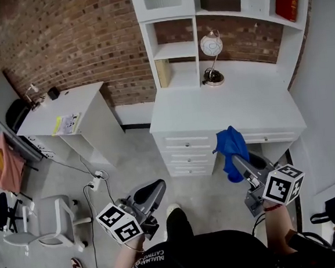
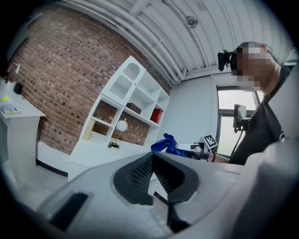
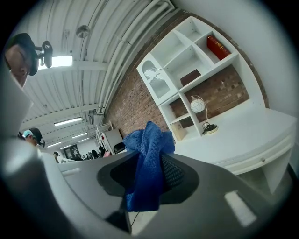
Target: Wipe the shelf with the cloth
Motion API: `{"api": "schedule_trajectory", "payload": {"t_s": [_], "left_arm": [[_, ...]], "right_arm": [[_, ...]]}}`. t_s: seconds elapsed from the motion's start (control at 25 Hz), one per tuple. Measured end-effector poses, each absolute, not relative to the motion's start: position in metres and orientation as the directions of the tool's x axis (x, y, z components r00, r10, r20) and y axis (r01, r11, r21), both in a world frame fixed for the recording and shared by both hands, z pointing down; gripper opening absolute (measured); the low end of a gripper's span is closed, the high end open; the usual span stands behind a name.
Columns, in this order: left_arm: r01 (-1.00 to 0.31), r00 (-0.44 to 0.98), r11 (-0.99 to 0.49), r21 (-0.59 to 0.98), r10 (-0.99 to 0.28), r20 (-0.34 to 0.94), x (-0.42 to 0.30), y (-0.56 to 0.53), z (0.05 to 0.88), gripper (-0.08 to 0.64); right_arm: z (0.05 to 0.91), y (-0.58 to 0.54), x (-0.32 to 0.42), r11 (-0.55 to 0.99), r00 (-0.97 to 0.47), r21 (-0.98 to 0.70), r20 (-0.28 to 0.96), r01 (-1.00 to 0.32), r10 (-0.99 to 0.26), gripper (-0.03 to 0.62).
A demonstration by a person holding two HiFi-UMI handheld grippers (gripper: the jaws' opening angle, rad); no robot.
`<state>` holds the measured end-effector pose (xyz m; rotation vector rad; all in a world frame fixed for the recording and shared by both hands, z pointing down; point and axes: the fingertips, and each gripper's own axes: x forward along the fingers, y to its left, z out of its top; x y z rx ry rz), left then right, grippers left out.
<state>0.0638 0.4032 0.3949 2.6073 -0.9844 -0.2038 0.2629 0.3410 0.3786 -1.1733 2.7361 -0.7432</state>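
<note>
A blue cloth (image 1: 231, 145) hangs bunched from my right gripper (image 1: 238, 163), which is shut on it in front of the white shelf unit (image 1: 229, 104), over its drawer front. In the right gripper view the cloth (image 3: 148, 161) fills the gap between the jaws, and the shelf unit (image 3: 233, 135) lies ahead to the right. My left gripper (image 1: 156, 190) is held low over the floor, left of the unit, shut with nothing in it. In the left gripper view its pads meet at the tips (image 2: 152, 156), and the cloth (image 2: 167, 144) shows beyond.
On the shelf unit stand a globe lamp (image 1: 211, 46), a red book (image 1: 287, 0) and a dark box (image 1: 220, 2). A white side desk (image 1: 66, 104) stands to the left. A grey chair (image 1: 49, 219) and cables lie on the floor.
</note>
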Motion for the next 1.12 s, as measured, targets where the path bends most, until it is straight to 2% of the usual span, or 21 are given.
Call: {"api": "schedule_trajectory", "payload": {"t_s": [0.36,0.6,0.96,1.12], "left_arm": [[-0.524,0.828,-0.766,0.372,-0.561,0.011,0.05,0.281,0.402,-0.003],[-0.475,0.872,-0.8,0.366,-0.484,0.074,0.031,0.196,0.401,-0.003],[-0.425,0.877,-0.841,0.335,-0.474,-0.077,-0.018,0.093,0.362,-0.003],[-0.373,0.911,-0.871,0.32,-0.409,-0.051,-0.029,0.067,0.363,-0.003]], "right_arm": [[0.384,0.244,0.229,0.526,-0.652,-0.458,0.173,-0.717,-0.739,0.126],[0.369,0.178,0.21,0.476,-0.594,-0.446,0.171,-0.758,-0.786,0.127],[0.364,0.098,0.17,0.427,-0.53,-0.43,0.153,-0.795,-0.834,0.127],[0.366,0.081,0.16,0.39,-0.494,-0.418,0.175,-0.821,-0.852,0.127]]}}
